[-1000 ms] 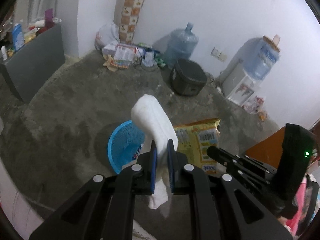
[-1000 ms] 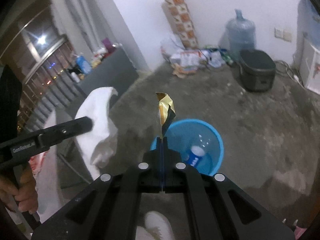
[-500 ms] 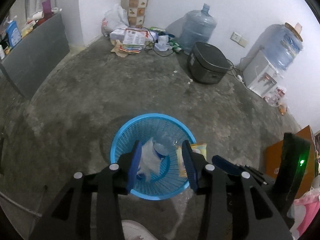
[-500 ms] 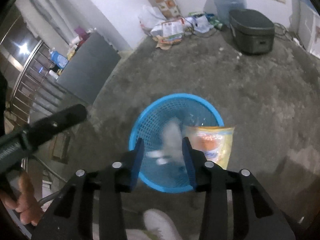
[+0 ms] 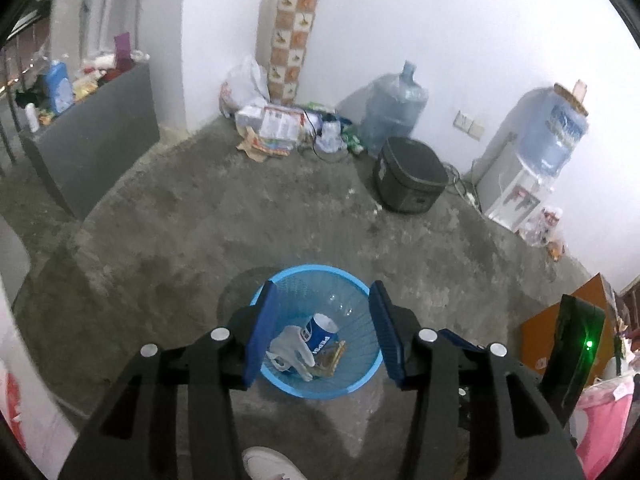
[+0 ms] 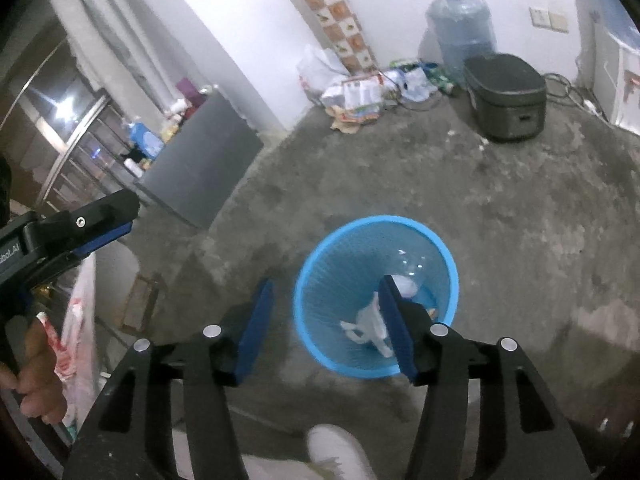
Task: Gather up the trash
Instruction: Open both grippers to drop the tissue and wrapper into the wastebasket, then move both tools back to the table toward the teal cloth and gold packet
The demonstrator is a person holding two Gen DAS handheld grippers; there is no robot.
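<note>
Both my grippers hang over the blue basket (image 5: 316,390) on the concrete floor (image 5: 280,220), tilted down toward it, and both are empty: the left gripper (image 5: 320,332) has its jaws spreading apart with nothing between the pads, and the right gripper (image 6: 326,322) is likewise opening on nothing. The trash I can see lies down in the basket: a crumpled white tissue (image 5: 290,348), a blue soda can (image 5: 322,334) leaning against it, and a yellowish wrapper (image 5: 332,360) just beside the can. From the left gripper the basket sits straight ahead and below, framed between the fingers; from the right gripper it lies ahead and off toward its right finger. What I judge is left to collect is the litter heap (image 5: 276,128) against the far wall by the tiled column (image 5: 294,36), well apart from both grippers, straight ahead of the left one
</note>
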